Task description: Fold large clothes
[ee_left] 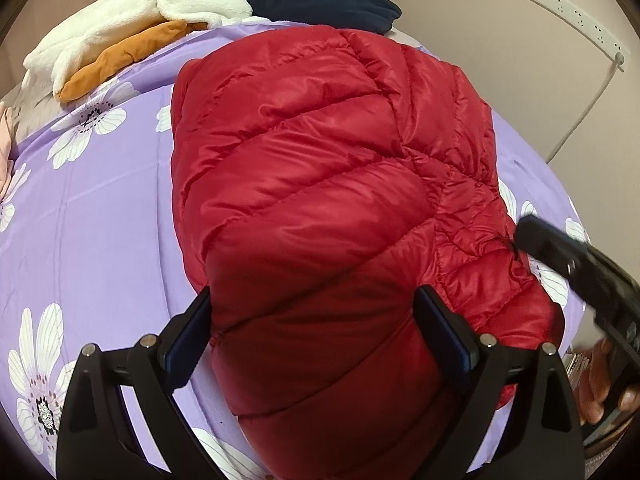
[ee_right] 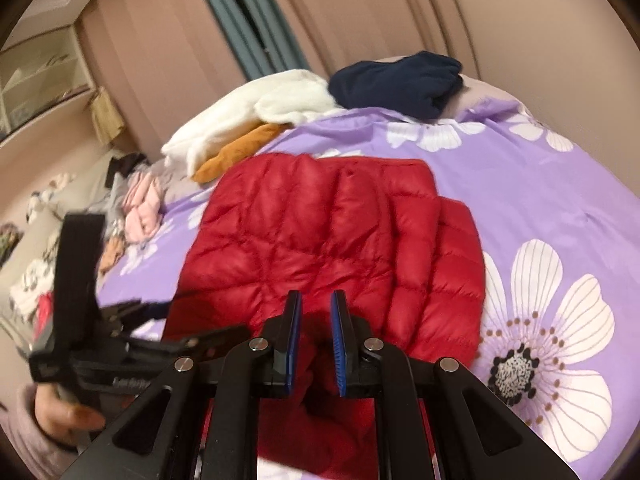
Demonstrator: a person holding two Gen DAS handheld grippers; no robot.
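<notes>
Left hand-held gripper nearest in the left wrist view, jaws spread wide, straddling the near end of the red down jacket without pinching it; the puffy fabric bulges up between the two fingers. Right hand-held gripper nearest in the right wrist view, jaws drawn narrow, blue pads almost together; red fabric bunched low behind the pads, though cannot tell whether any is actually pinched. Same right hand-held gripper seen blurred at the right edge of the left wrist view, its tip just beside the jacket's right hem, a hand wrapped round its handle.

Jacket lying folded on the bed, on the purple bedspread printed with large white flowers. Long axis running near to far away from the left hand-held gripper, tilted slightly left at the far end; quilted seams crossing it. From the right wrist view, jacket broadside, spreading left to right just beyond the pads, a folded layer stepping down along its right side.

Farther, well apart from the jacket: white fleece garment piled on an orange garment at far left; navy fleece garment at the far edge. Pink clothes heaped off the bed's left side. Curtains behind.
</notes>
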